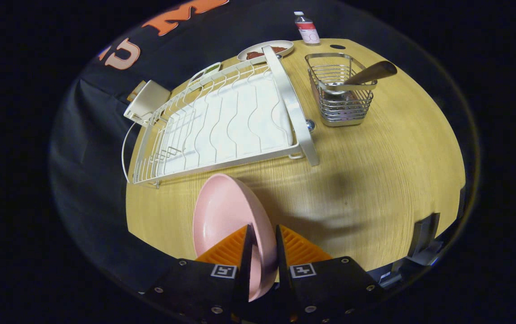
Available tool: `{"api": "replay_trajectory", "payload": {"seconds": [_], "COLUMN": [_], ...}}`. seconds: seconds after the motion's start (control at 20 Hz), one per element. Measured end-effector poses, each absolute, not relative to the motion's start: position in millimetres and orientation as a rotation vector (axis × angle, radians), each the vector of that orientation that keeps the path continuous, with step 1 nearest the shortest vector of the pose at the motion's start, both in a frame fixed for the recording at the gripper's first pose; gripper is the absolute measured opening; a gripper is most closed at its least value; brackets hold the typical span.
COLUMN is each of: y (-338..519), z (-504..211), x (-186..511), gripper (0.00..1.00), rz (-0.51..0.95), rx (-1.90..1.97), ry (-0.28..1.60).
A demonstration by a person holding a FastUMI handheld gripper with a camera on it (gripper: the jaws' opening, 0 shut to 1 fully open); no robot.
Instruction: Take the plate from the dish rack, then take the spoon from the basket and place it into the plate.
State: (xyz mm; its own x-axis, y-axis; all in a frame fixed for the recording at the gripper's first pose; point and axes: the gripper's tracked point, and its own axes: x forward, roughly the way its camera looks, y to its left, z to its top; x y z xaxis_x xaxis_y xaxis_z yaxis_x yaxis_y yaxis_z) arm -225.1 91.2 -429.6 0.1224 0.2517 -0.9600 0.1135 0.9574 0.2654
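Currently the gripper (261, 252) clamps the pink plate (222, 216) by its rim, both fingers pressing, holding it on edge above the table (375, 180), clear of the dish rack (222, 121); the spoon (366, 74) stands in the basket (341, 96), likely collected next.

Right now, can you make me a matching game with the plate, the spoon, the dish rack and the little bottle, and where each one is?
Things:
1. pink plate
2. spoon
3. dish rack
4. bottle

Places:
A. standing at the far edge of the wooden table
B. lying flat on the table with nothing in it
C. pinched on its rim between the fingers of the gripper
D. leaning in the wire basket, handle sticking out

Right pairs: 1-C, 2-D, 3-B, 4-A
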Motion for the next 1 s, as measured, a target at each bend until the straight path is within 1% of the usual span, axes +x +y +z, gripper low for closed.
{"api": "replay_trajectory", "payload": {"seconds": [0.1, 0.25, 0.35, 0.45, 0.7, 0.9, 1.0], "y": [82, 83, 78, 70, 42, 16, 4], "z": [-429, -424, -418, -411, -390, -384, -379], "x": [-222, -219, -214, -205, -177, -163, -153], "gripper": [0.30, 0.37, 0.38, 0.42, 0.63, 0.76, 0.78], "rz": [0.091, 0.100, 0.105, 0.112, 0.065, 0.027, 0.000], "rx": [0.253, 0.298, 0.282, 0.258, 0.257, 0.204, 0.193], "ry": [1.427, 1.403, 1.360, 1.301, 1.136, 1.041, 0.975]}}
